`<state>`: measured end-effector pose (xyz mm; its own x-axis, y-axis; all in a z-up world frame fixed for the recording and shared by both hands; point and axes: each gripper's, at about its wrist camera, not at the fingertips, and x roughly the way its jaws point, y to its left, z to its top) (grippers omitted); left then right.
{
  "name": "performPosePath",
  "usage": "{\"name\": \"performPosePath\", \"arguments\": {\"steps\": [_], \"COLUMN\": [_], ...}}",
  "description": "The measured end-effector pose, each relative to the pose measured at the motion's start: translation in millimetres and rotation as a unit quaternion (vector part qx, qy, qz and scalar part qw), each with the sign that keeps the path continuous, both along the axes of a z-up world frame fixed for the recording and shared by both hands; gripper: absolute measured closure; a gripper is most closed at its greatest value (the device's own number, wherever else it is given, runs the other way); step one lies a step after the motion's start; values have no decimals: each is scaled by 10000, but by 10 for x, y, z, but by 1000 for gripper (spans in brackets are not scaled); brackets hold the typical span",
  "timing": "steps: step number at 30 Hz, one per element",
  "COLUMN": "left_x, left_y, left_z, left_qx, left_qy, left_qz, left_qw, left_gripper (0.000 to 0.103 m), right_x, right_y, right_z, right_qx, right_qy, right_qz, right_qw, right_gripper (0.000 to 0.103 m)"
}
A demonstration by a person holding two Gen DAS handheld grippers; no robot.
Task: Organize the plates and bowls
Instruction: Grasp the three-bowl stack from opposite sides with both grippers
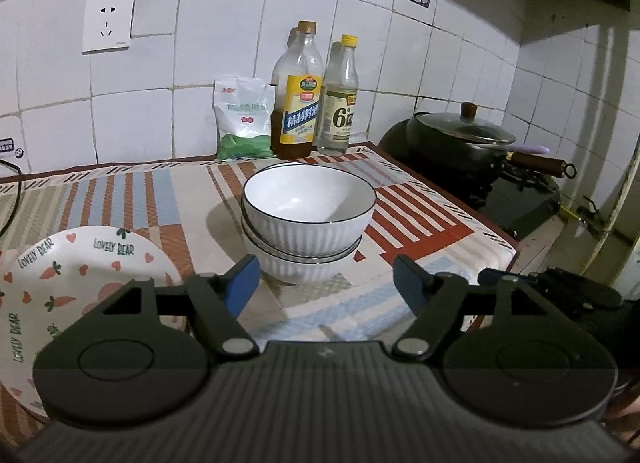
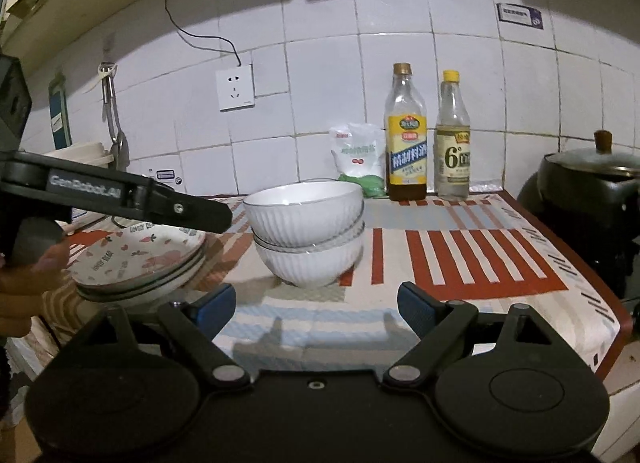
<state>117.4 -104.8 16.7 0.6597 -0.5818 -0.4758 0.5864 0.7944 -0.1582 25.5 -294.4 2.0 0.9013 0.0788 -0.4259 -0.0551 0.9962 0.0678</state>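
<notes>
Two white ribbed bowls (image 1: pixel 310 219) are stacked on the striped mat, also in the right wrist view (image 2: pixel 306 231). A stack of "Lovely Bear" plates (image 1: pixel 76 275) lies to their left, also in the right wrist view (image 2: pixel 140 263). My left gripper (image 1: pixel 326 279) is open and empty, just in front of the bowls. My right gripper (image 2: pixel 316 305) is open and empty, in front of the bowls. The left gripper's body (image 2: pixel 120 191) reaches over the plates in the right wrist view.
Two bottles (image 1: pixel 316 99) and a salt bag (image 1: pixel 242 119) stand at the tiled wall. A lidded black pan (image 1: pixel 464 139) sits on the stove at right. A wall socket (image 1: pixel 107 22) with a cord is above. The counter edge drops off at right.
</notes>
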Motion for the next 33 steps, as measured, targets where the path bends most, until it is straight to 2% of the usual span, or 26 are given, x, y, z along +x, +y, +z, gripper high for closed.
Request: {"name": "performPosePath", "arguments": {"steps": [8,14,18,23,33], "left_x": [101,237,319,417,755], "left_y": [-69,-131,-160,-205,-374], "left_z": [-229,-394,-456,-499,-602], "left_qx": [-123,-166,-158,-158,-50], "left_qy": [-284,-469,-548,-490,124], "left_qz": [69,172,223,2,-69], "left_qw": [9995,9986,9981,9987,9999], "left_gripper": [19,13,9,4,4], "right_x": [245,592,807,1063,1395], "right_y": [-122,-234,-206,-140,-36], "right_z": [-246,-351,-423,-500,-524], "right_qx": [-386,222,156,-79,-275], "right_qy": [-57,-1,81,312,516], "right_qz": [178,476,617,808,1061], "right_qw": [9991,9986,9979,9962,9926], "right_gripper": [12,12,12,12,11]}}
